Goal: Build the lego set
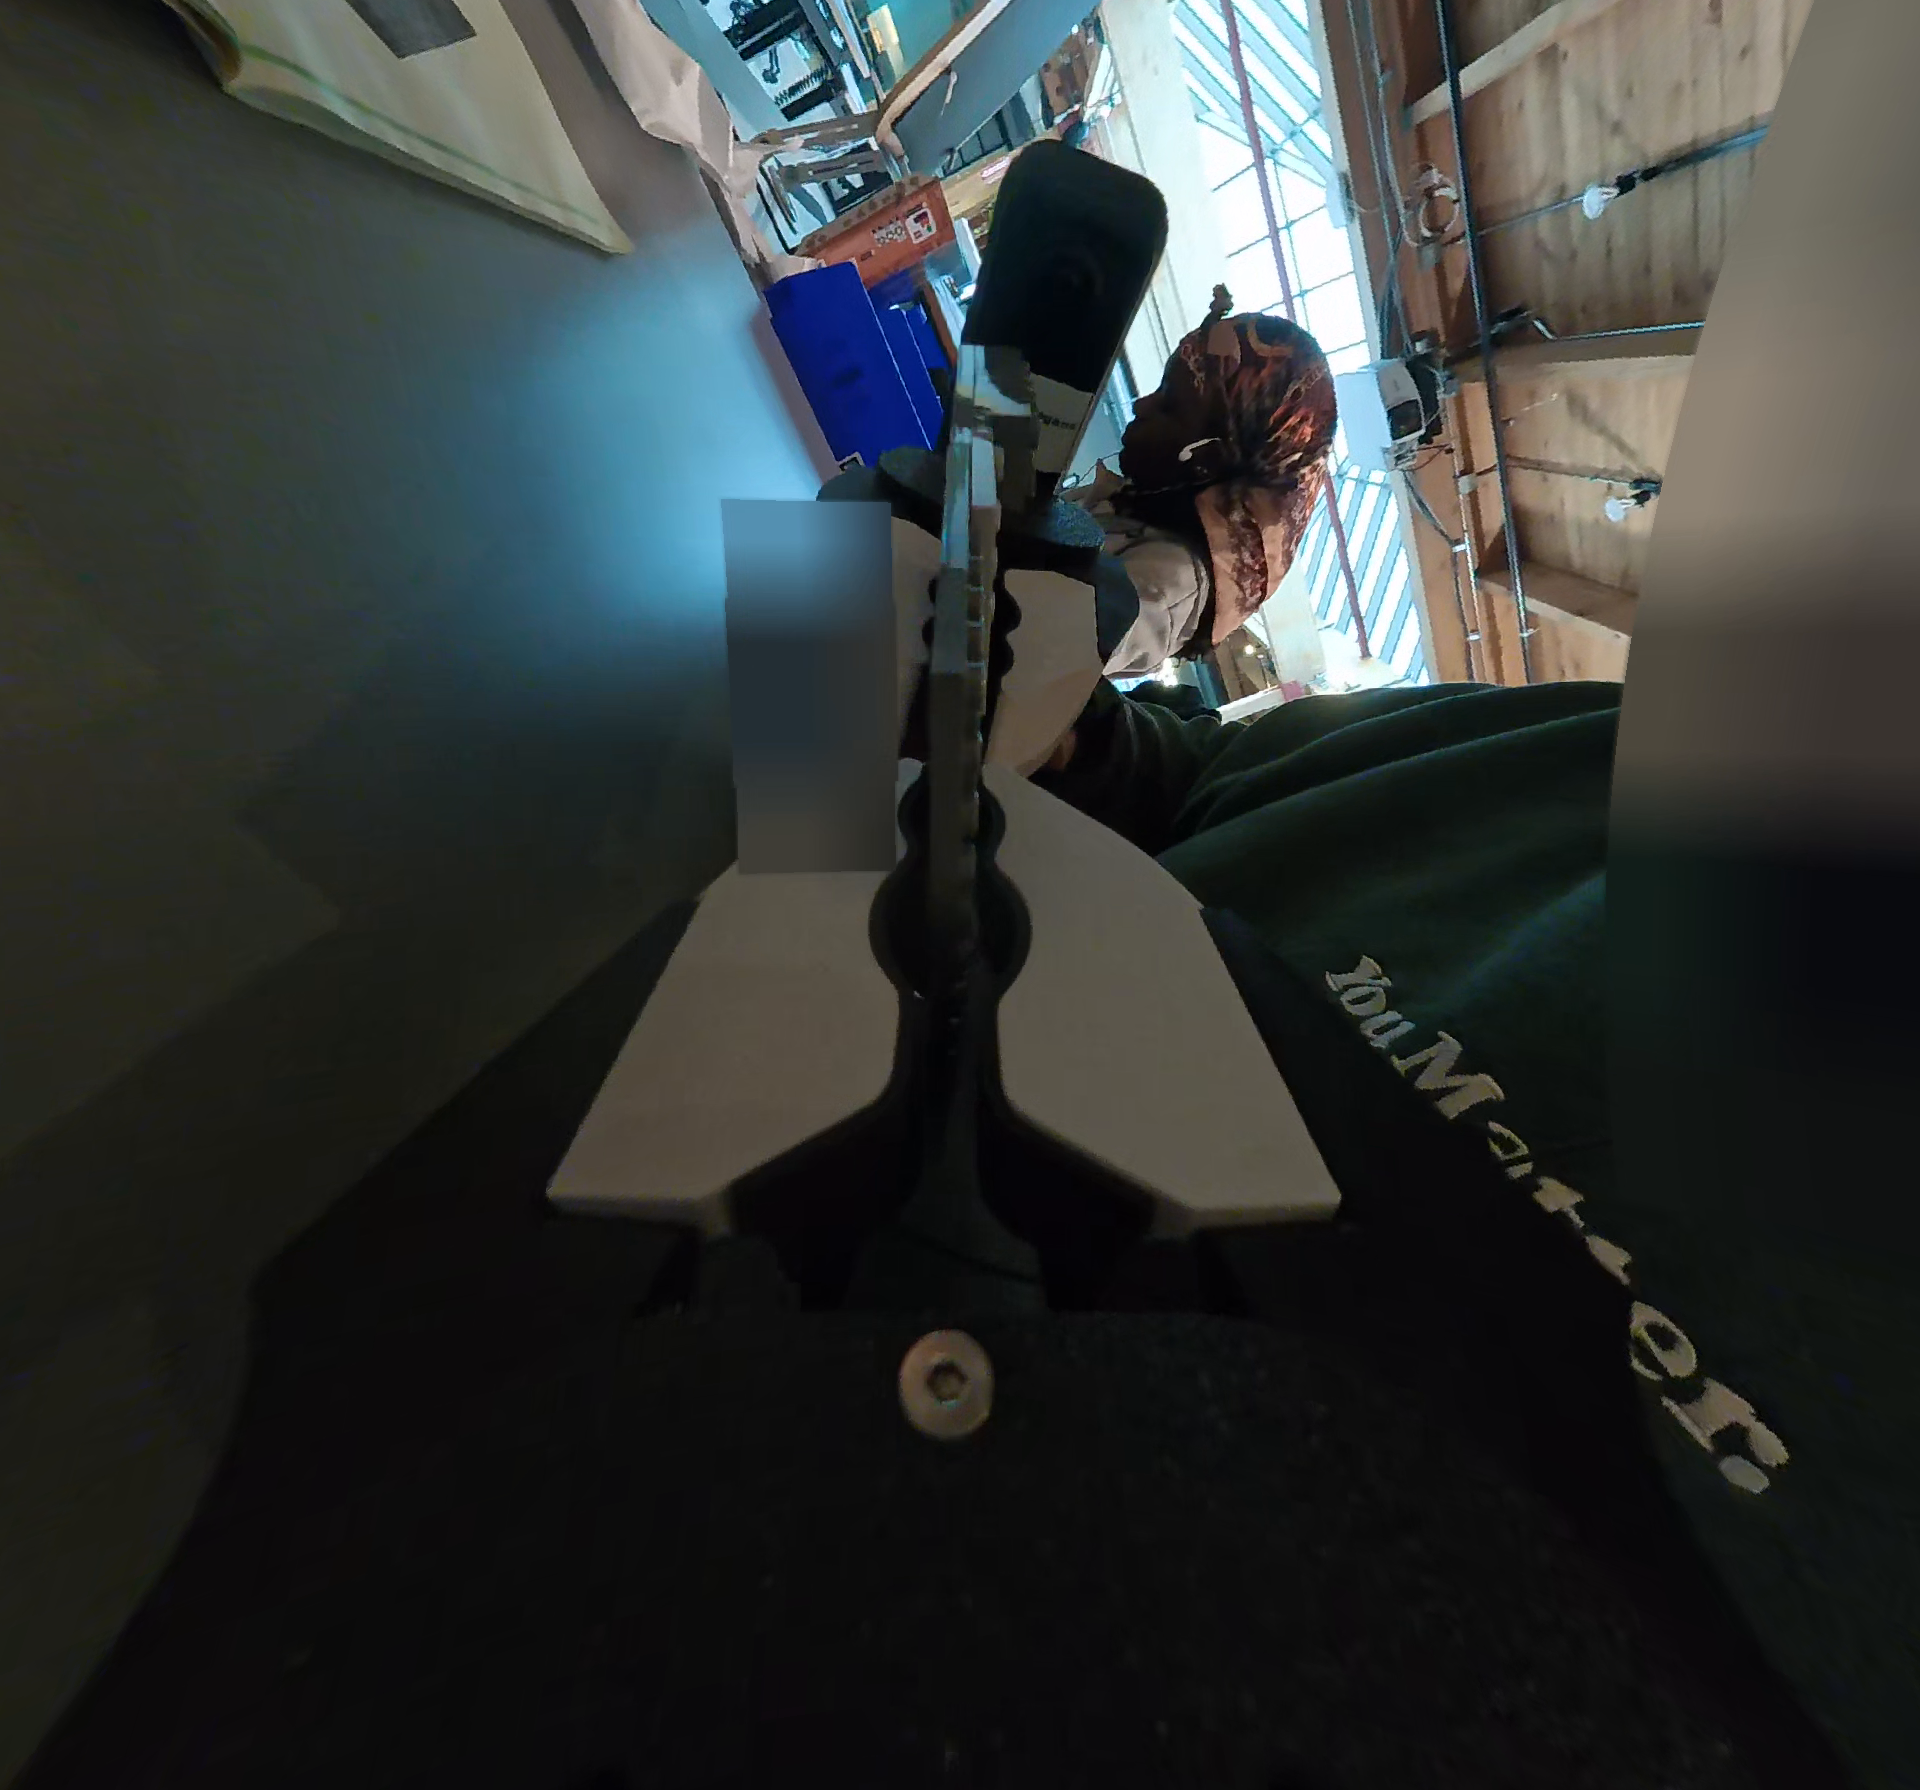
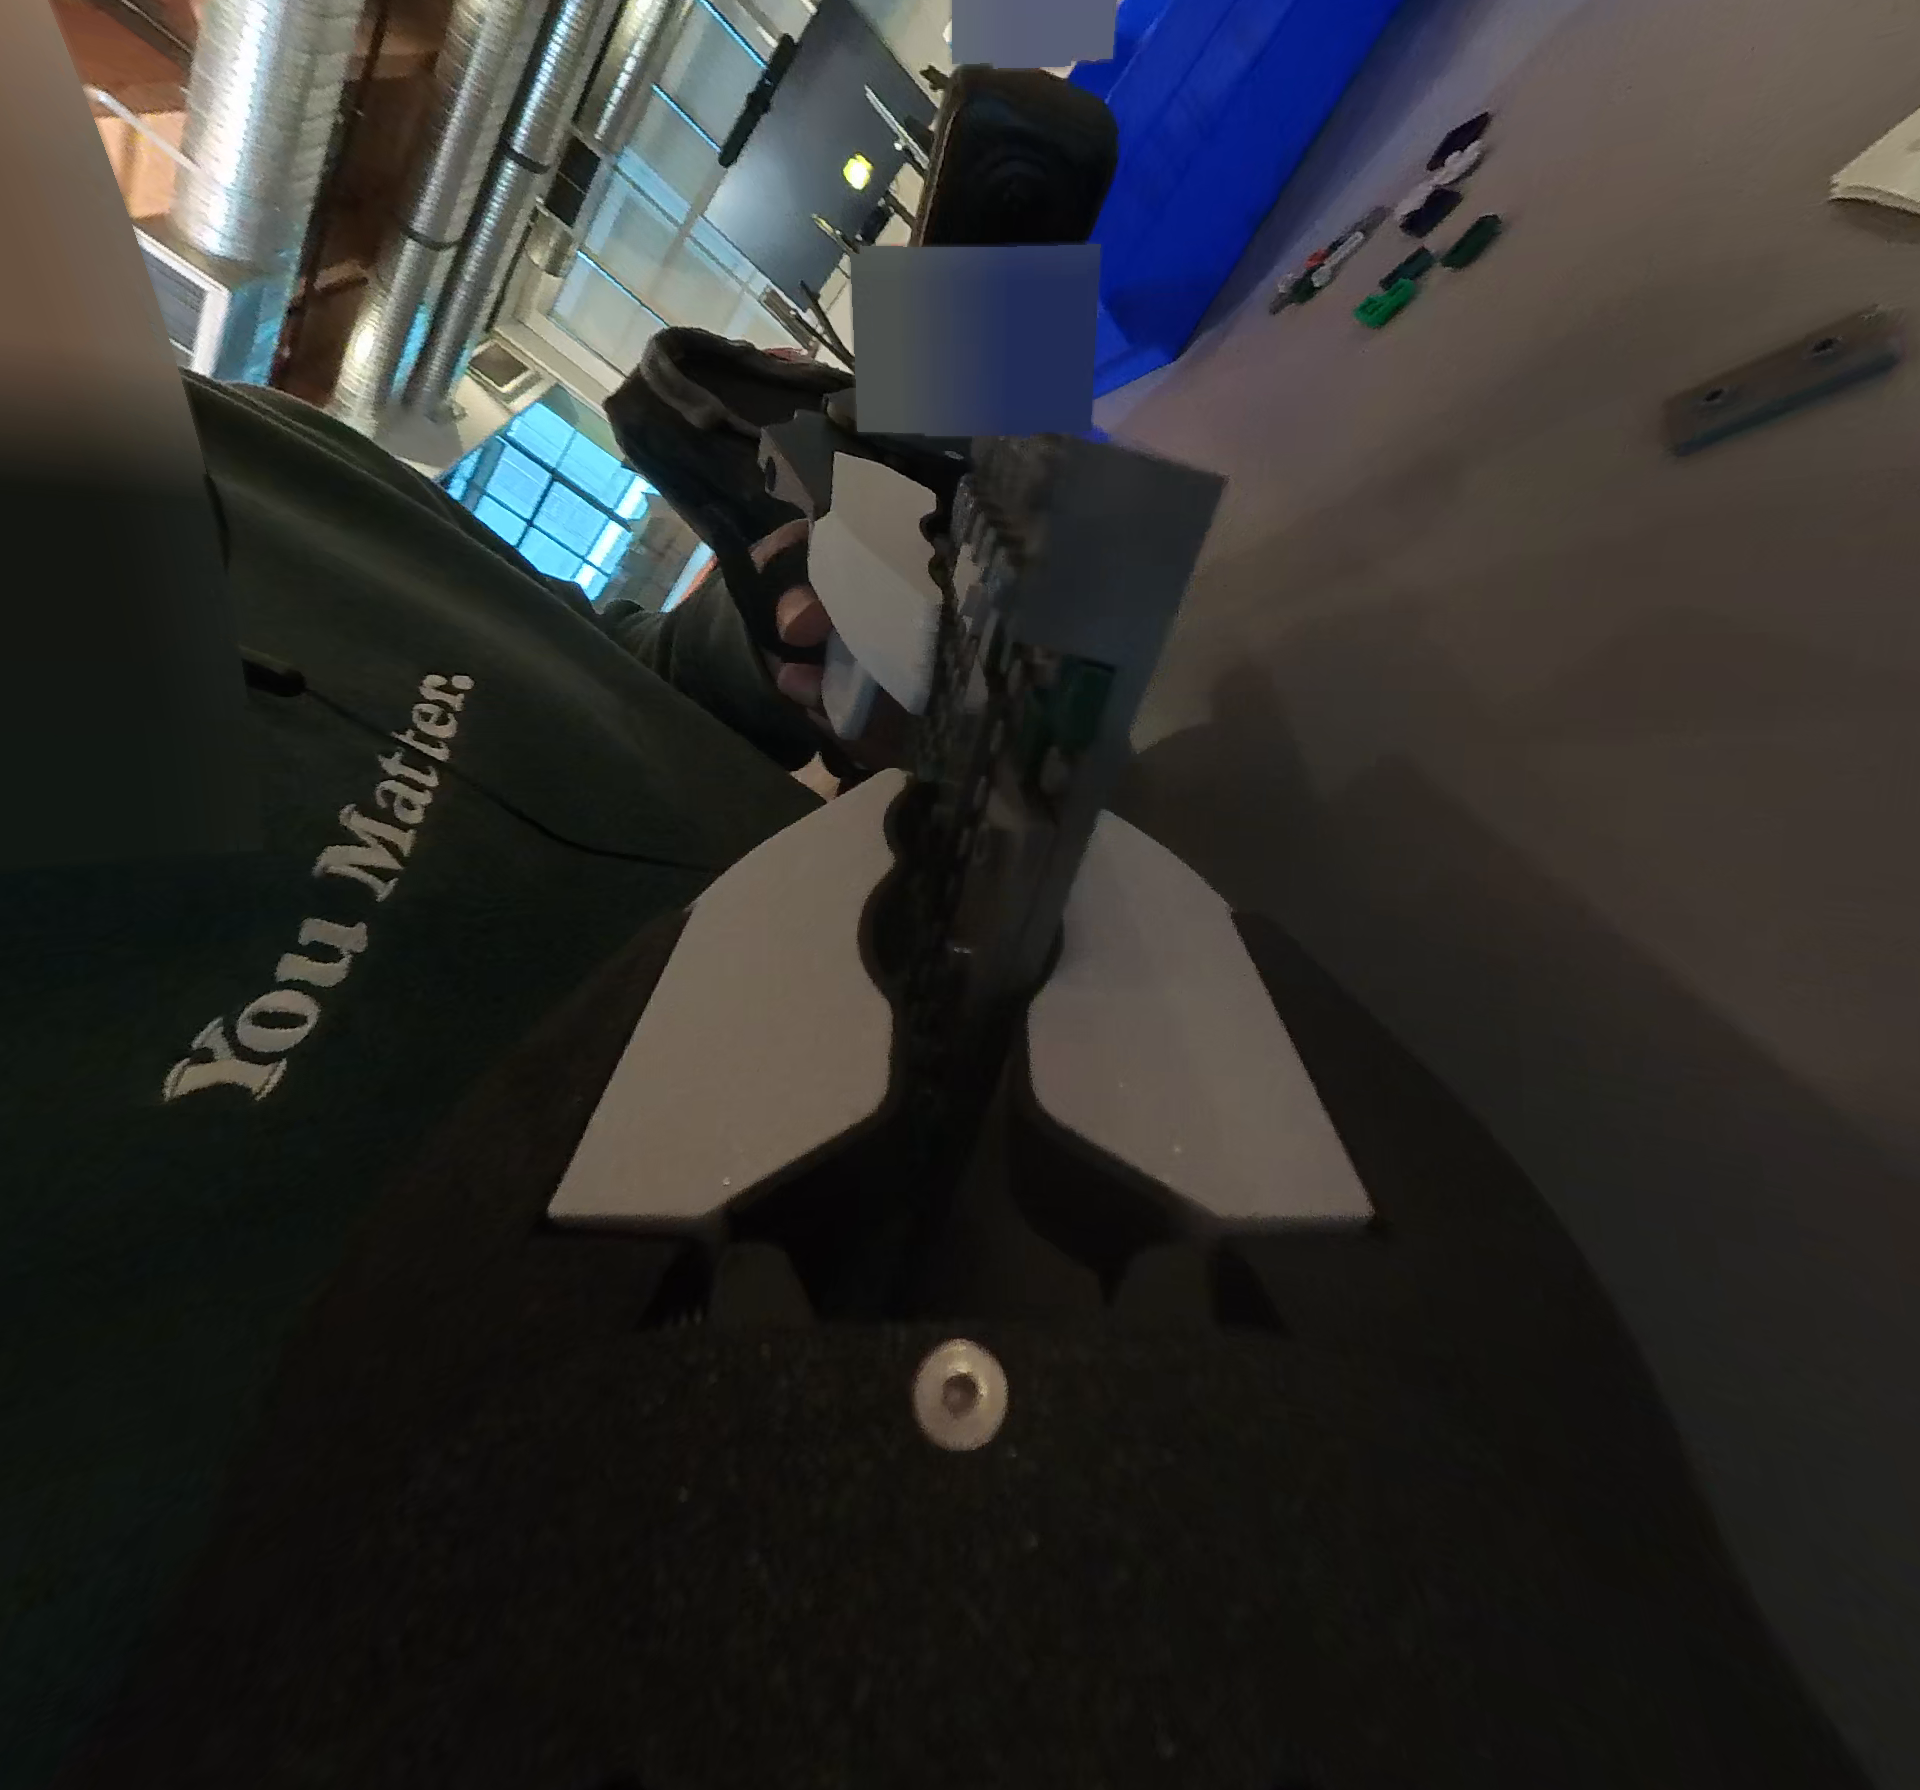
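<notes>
A thin dark studded Lego plate (image 1: 961,618) is held edge-on in the air, clamped from both ends. My left gripper (image 1: 956,795) is shut on its near end. My right gripper (image 1: 971,691) faces me from the far end, shut on the same plate. In the right wrist view my right gripper (image 2: 987,815) is shut on the plate assembly (image 2: 997,618), which carries grey parts and a green brick (image 2: 1081,701). One white finger (image 2: 873,587) of the left gripper clamps its far end. How the plate's faces are built up is mostly hidden.
Loose green, dark and white bricks (image 2: 1392,254) and a flat grey plate with holes (image 2: 1777,384) lie on the grey table (image 2: 1558,701). A blue box (image 2: 1247,130) stands behind them. An open booklet (image 1: 364,47) lies on the table. A person's dark green sweatshirt (image 1: 1403,857) is close by. Left and right tips are no more than a few centimetres apart.
</notes>
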